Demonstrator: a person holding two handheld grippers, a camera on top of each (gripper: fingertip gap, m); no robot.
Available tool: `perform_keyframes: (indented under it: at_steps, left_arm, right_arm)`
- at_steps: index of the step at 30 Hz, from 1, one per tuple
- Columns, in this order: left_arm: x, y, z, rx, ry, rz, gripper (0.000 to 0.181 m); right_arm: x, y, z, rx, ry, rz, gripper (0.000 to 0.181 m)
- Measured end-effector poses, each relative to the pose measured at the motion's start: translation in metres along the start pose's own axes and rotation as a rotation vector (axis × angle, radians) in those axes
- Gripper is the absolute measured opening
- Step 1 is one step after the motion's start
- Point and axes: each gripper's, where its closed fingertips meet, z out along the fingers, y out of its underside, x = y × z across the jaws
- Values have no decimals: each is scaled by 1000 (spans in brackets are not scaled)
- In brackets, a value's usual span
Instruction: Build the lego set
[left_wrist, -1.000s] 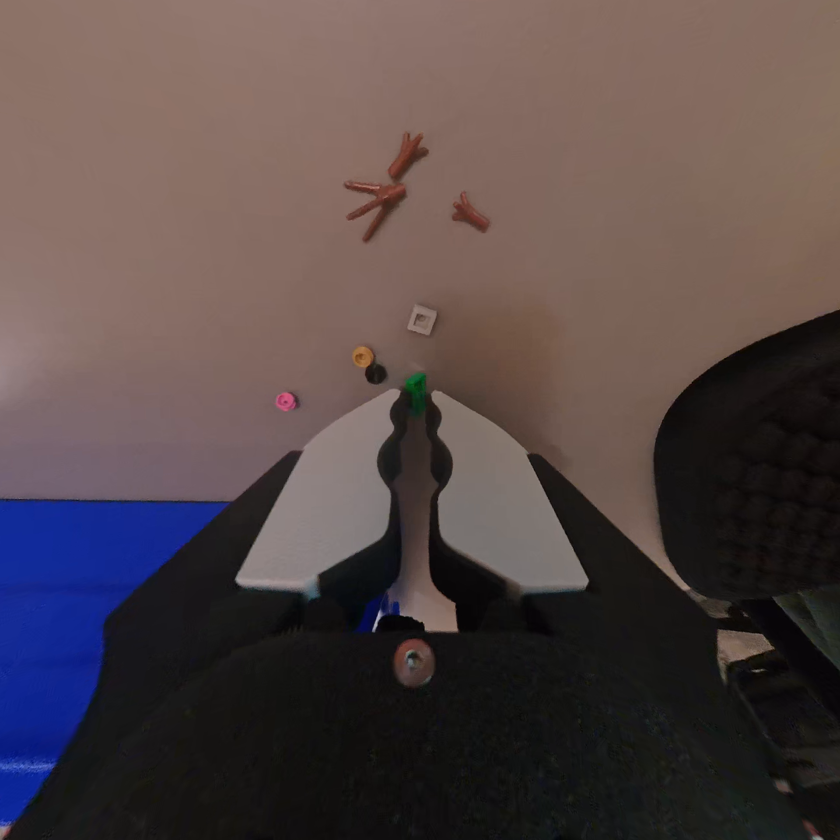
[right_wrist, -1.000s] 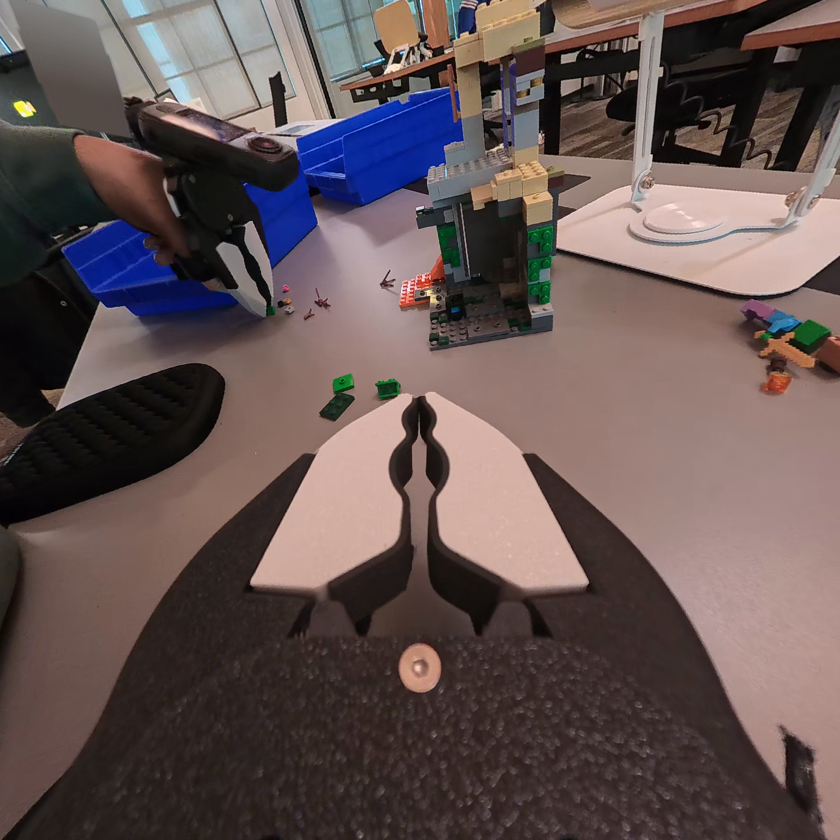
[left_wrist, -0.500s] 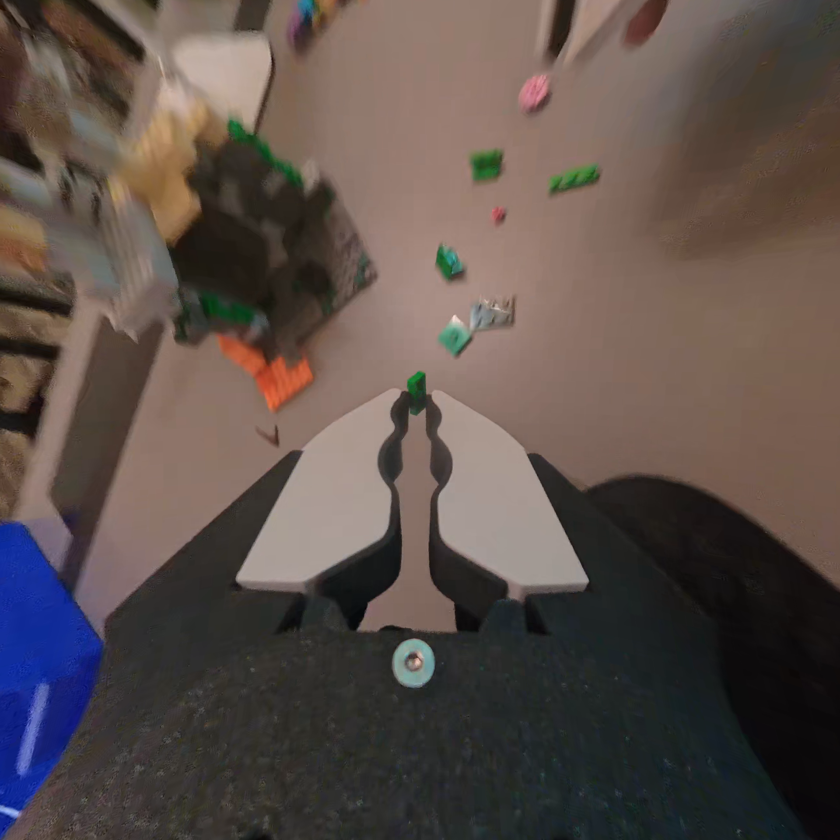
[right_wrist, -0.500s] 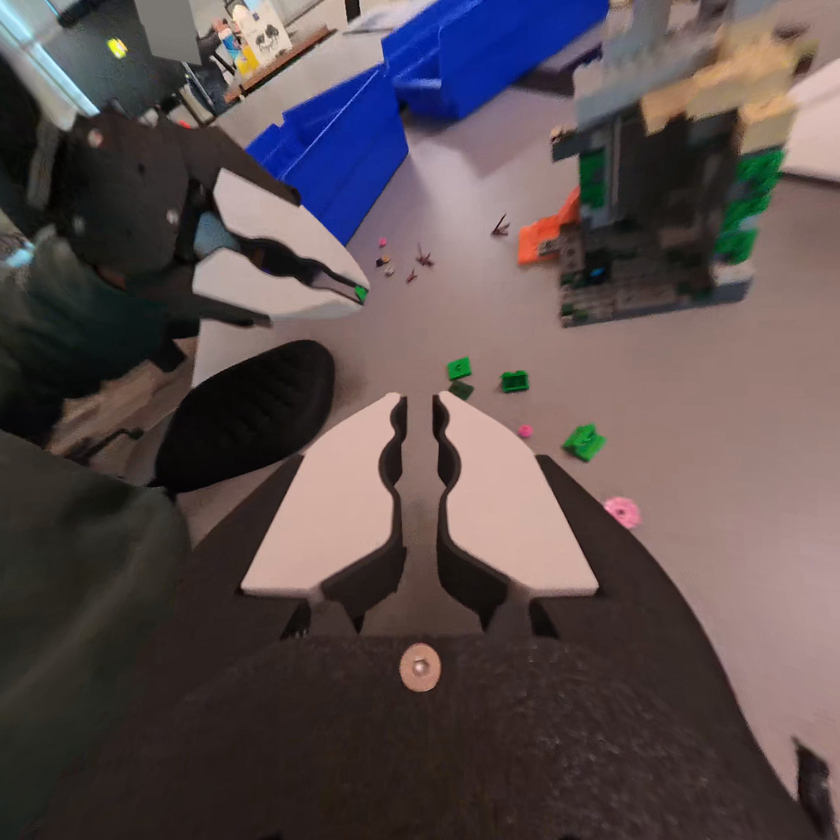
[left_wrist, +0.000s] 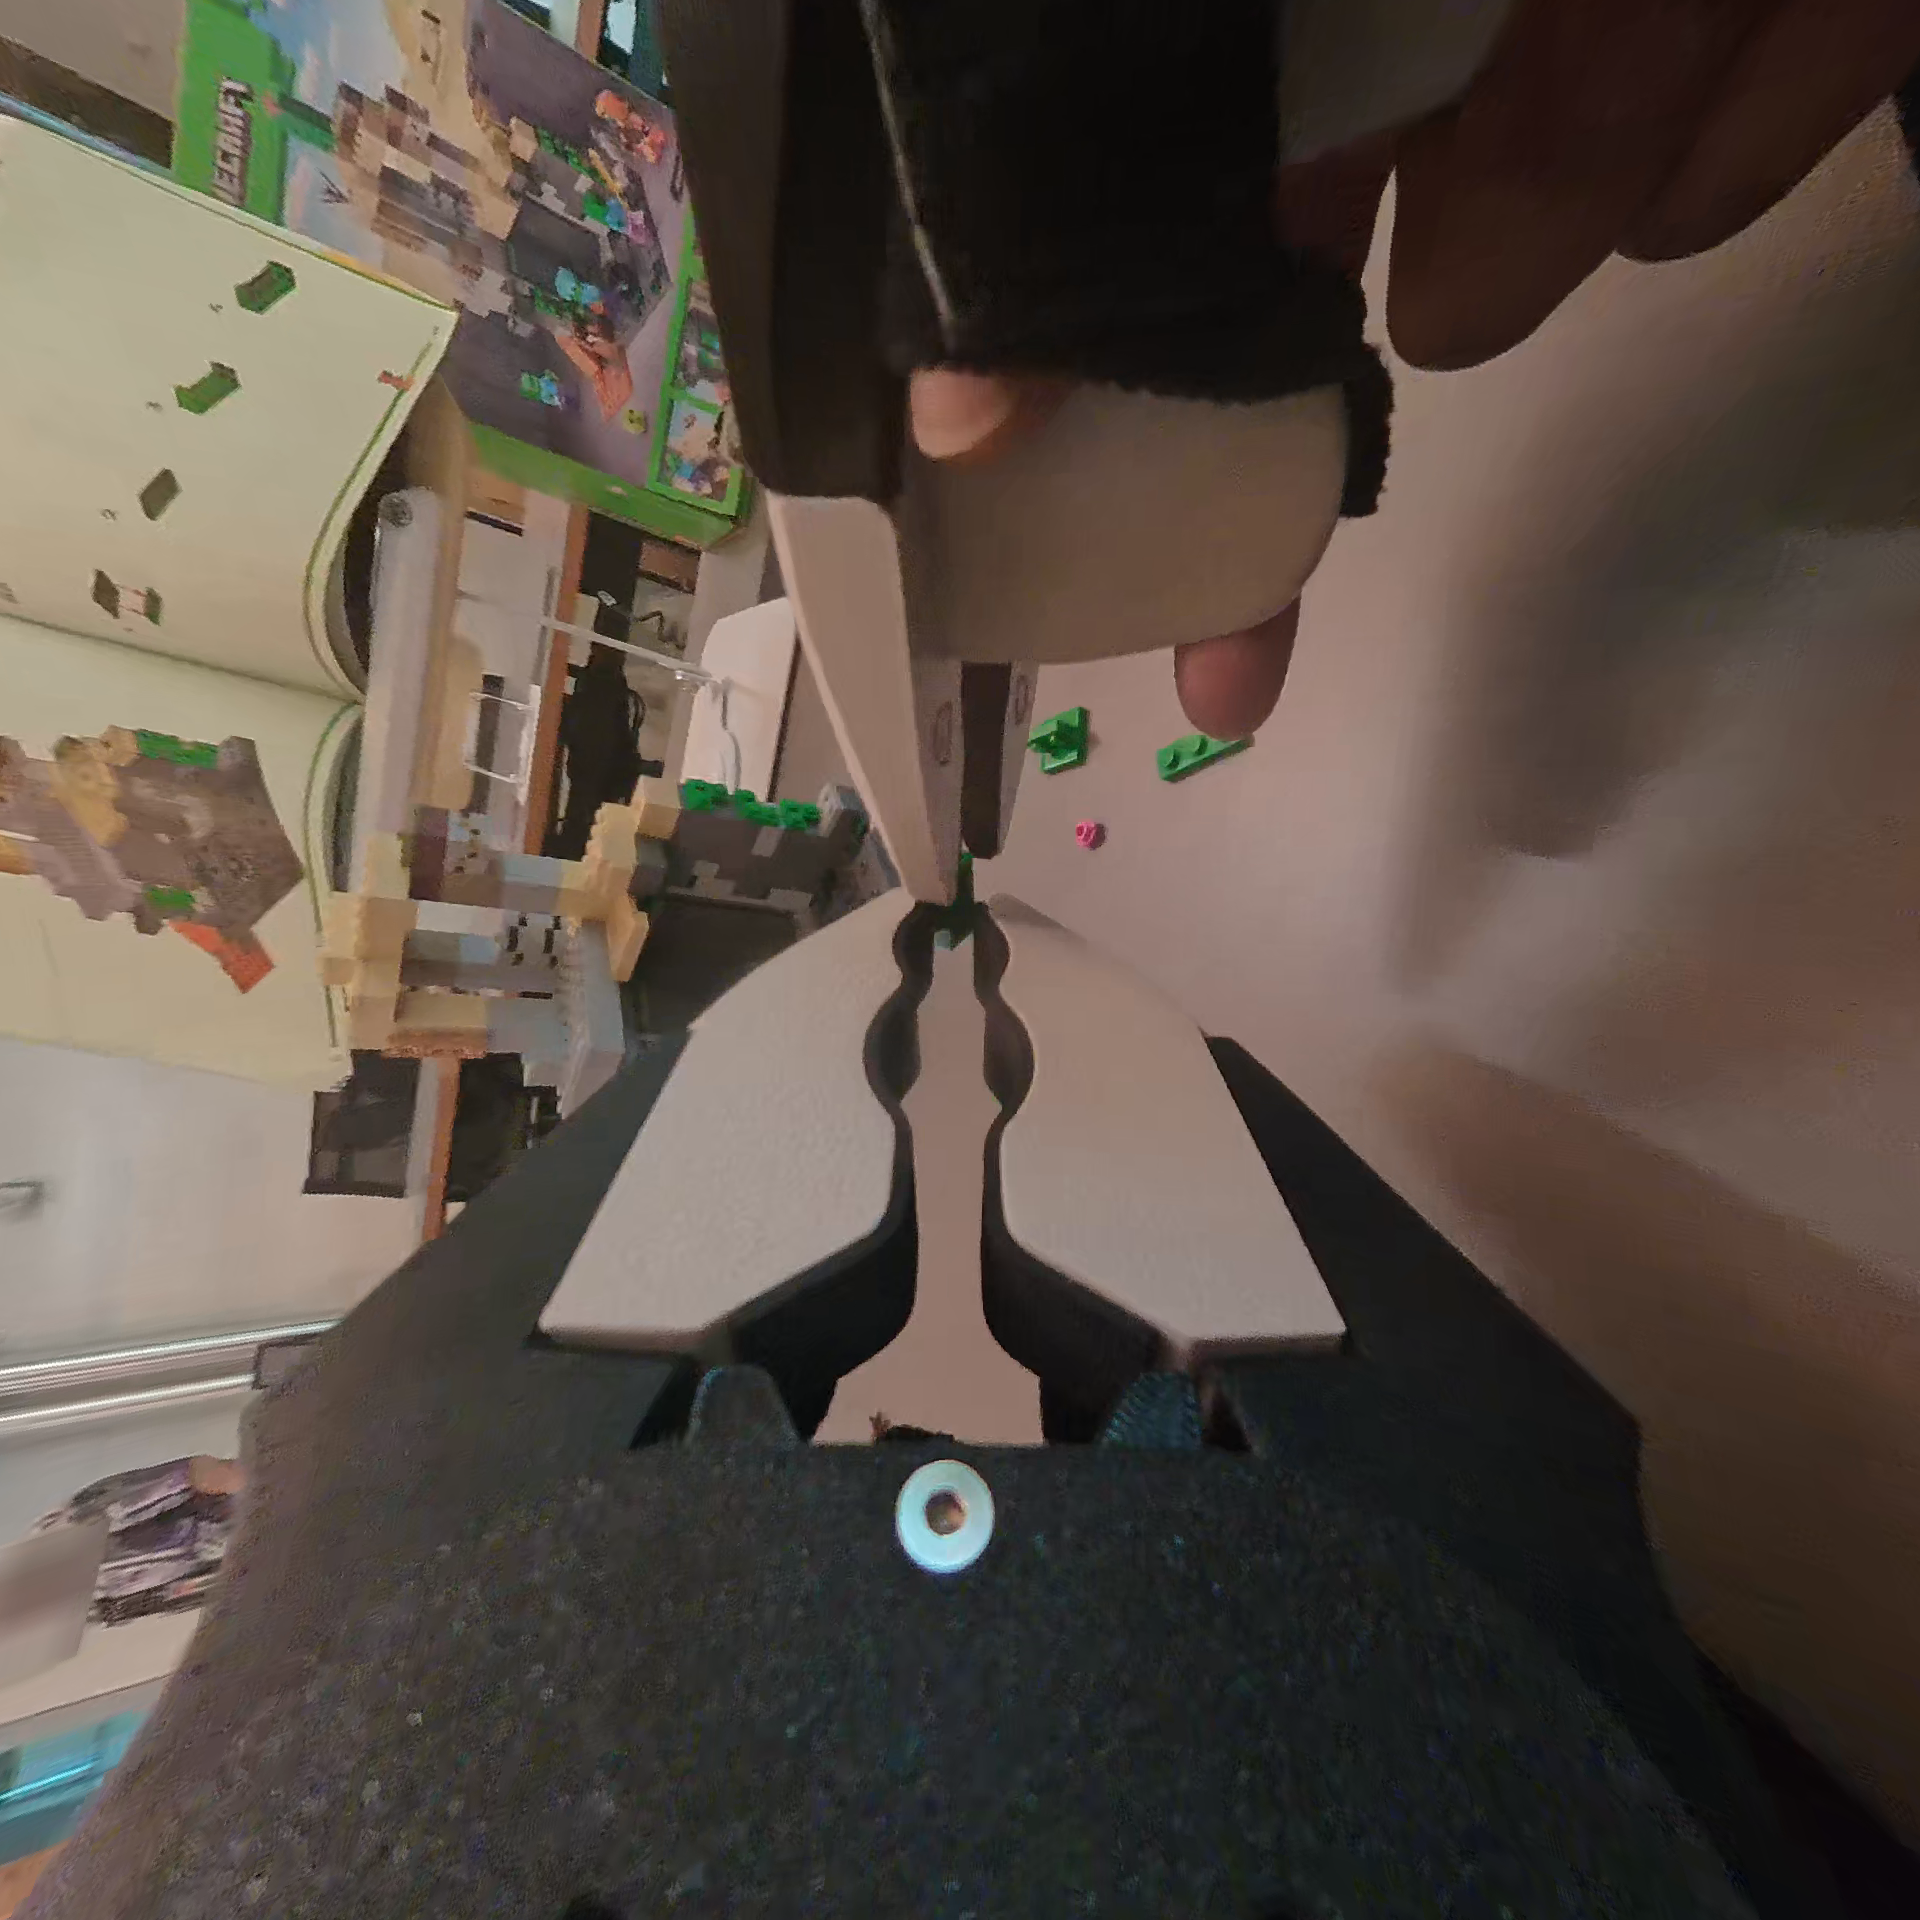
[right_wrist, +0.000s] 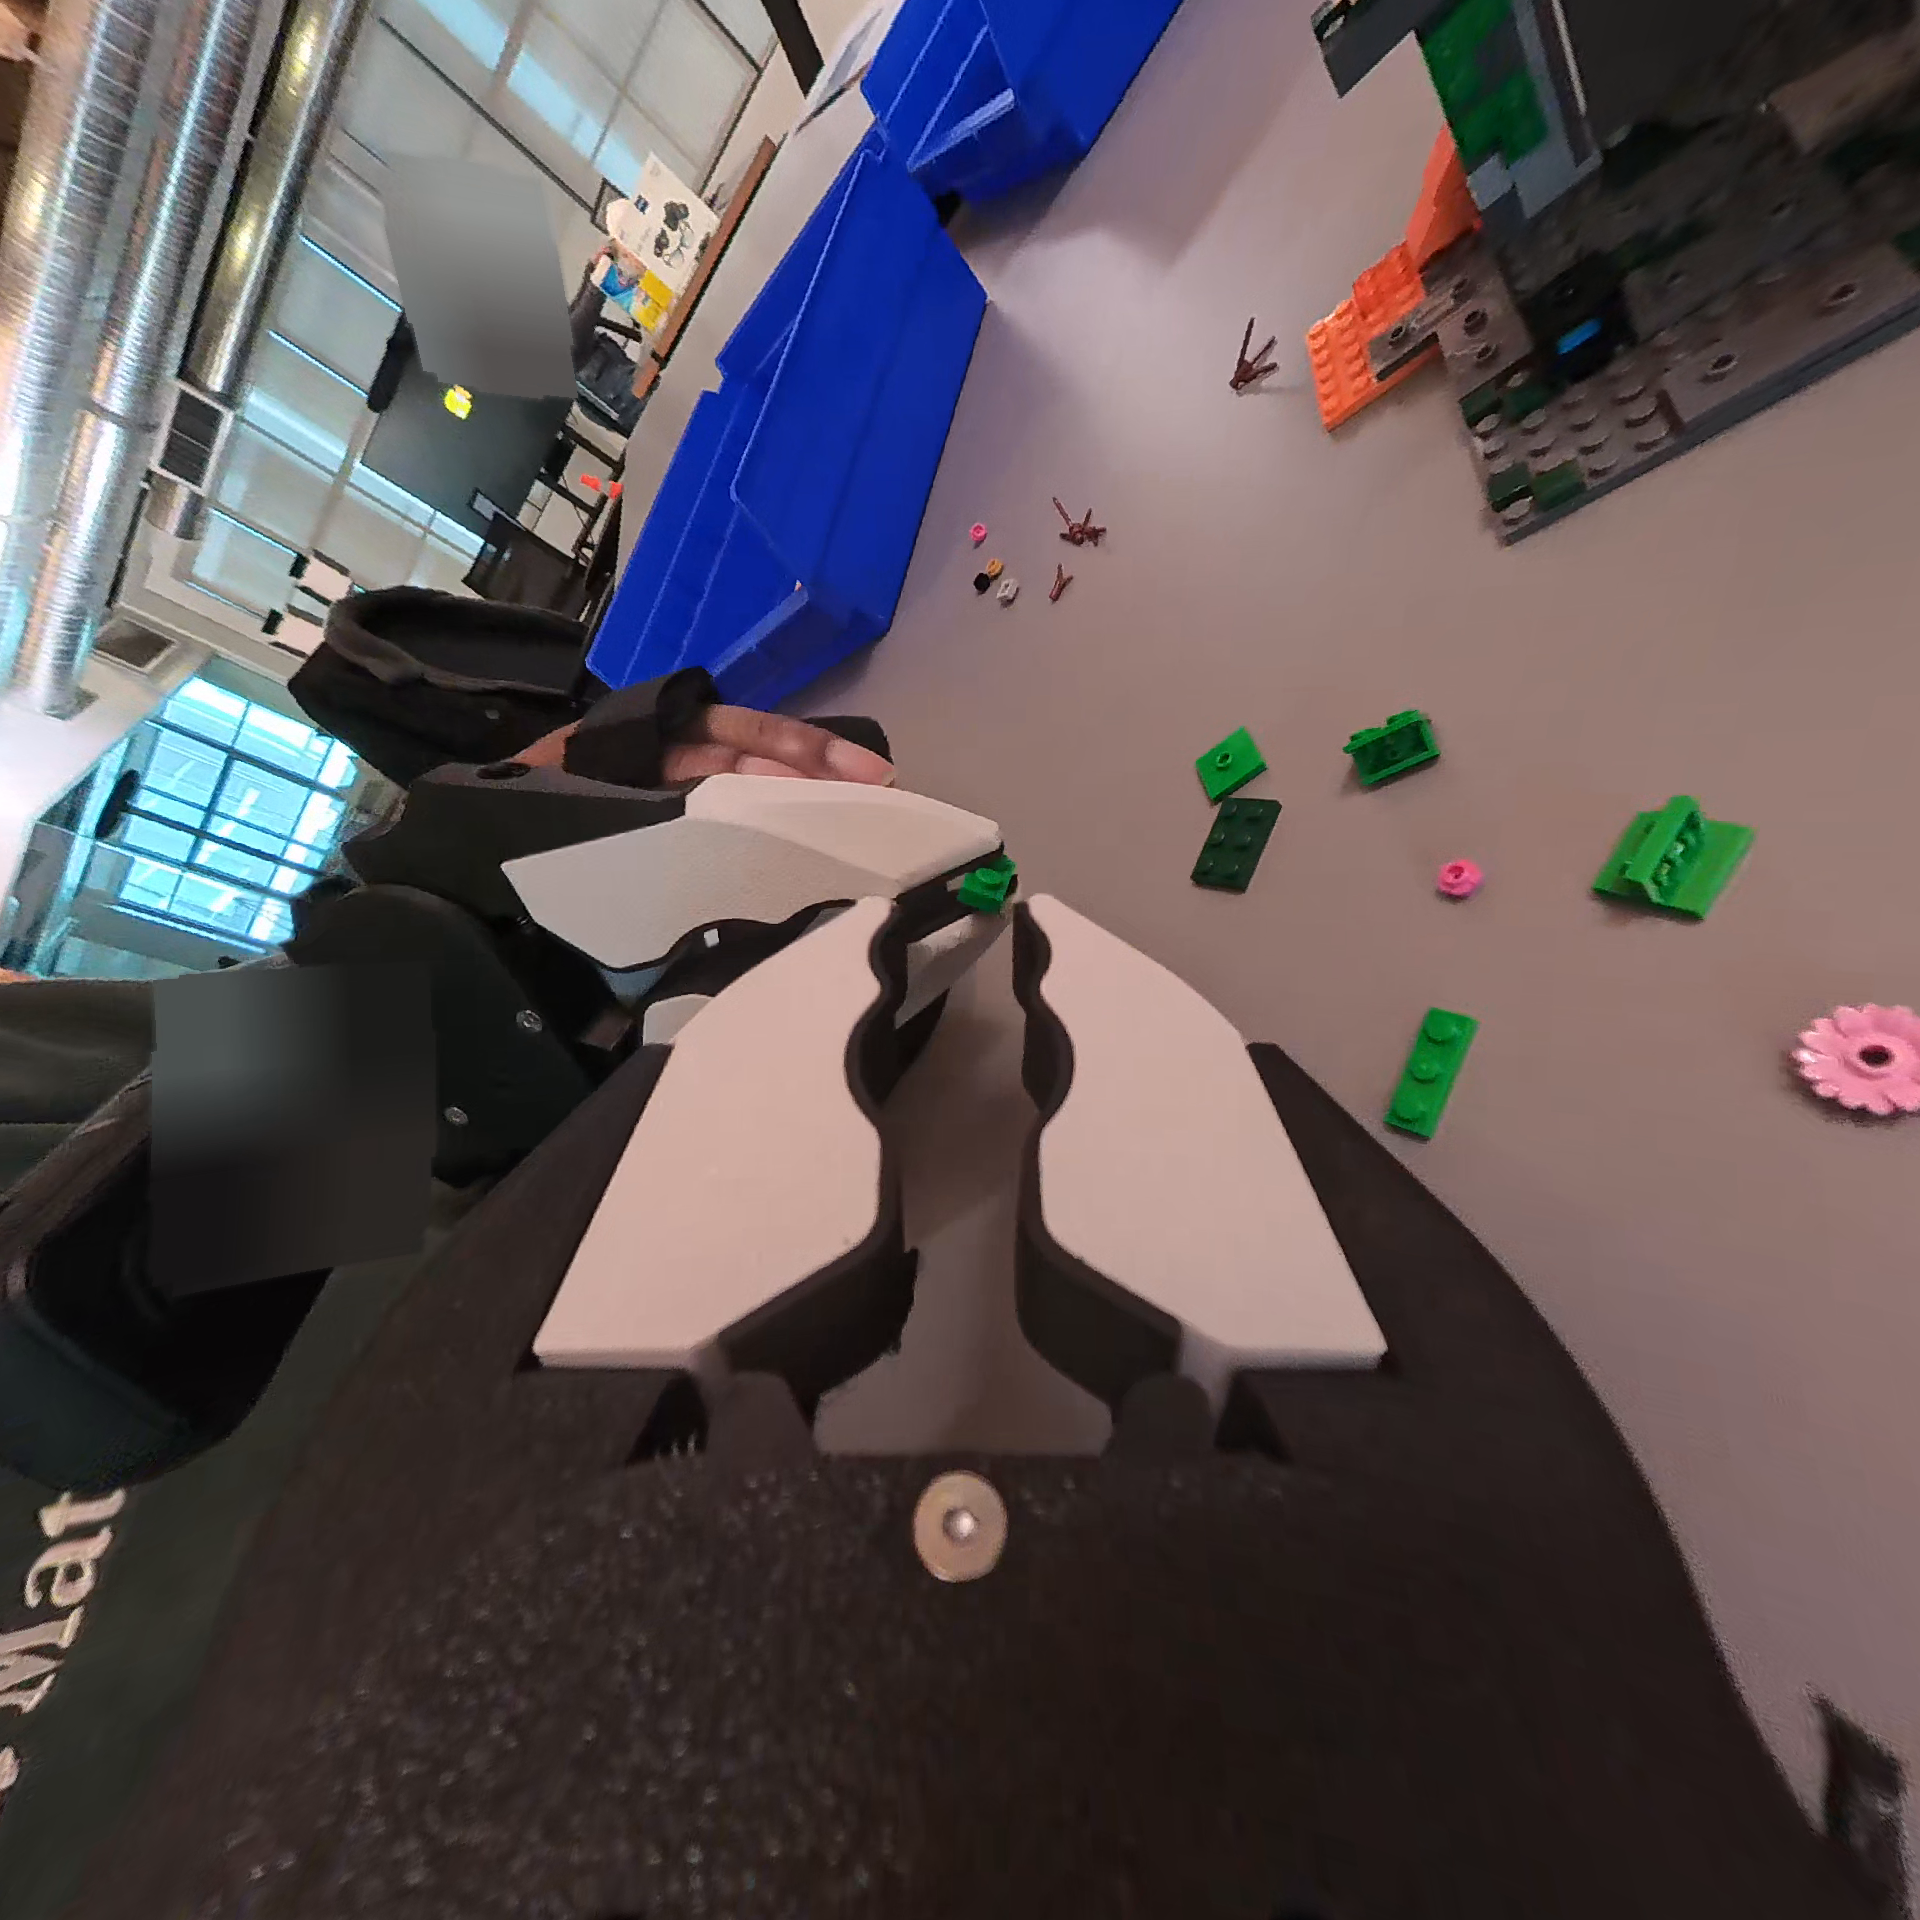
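Our left gripper (left_wrist: 951, 920) pinches a small green lego piece (right_wrist: 987, 886) at its very tips, held in the air above the grey counter (right_wrist: 1299, 935). Our right gripper (right_wrist: 951, 914) stands partly open and empty, its tips just beside that piece. Loose green plates (right_wrist: 1236, 842) lie scattered nearby; the tall grey-and-tan lego tower (right_wrist: 1662, 260) stands farther off. Blue plastic bins (right_wrist: 831, 416) line the counter's far edge.

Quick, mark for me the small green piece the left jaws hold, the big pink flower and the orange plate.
small green piece (right_wrist: 988, 885), right wrist view, on its studded top.
big pink flower (right_wrist: 1865, 1058), right wrist view, by its centre hole.
orange plate (right_wrist: 1356, 353), right wrist view, on its studded face.
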Motion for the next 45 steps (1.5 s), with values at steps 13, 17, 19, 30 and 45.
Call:
perform_keyframes:
  at_steps: [13, 17, 19, 30, 45]
  left_arm:
    - [-10, -6, -11, 84, -110, 22, 6]
    - [-10, -12, -17, 150, -104, 4, 8]
    - [-6, -13, -19, 186, -33, -48, 11]
    - [17, 20, -4, 154, 286, -341, 7]
    - [14, 62, -1, 104, 507, -633, 6]
  right_arm:
    - [-11, -4, 2, 12, -149, -7, 8]
    - [-13, -4, -3, 8, -173, -167, 0]
    - [-13, -1, -9, -11, -168, -318, 0]
    - [30, 24, -25, -258, 111, -746, 0]
    - [47, 54, 40, -543, 221, -913, 26]
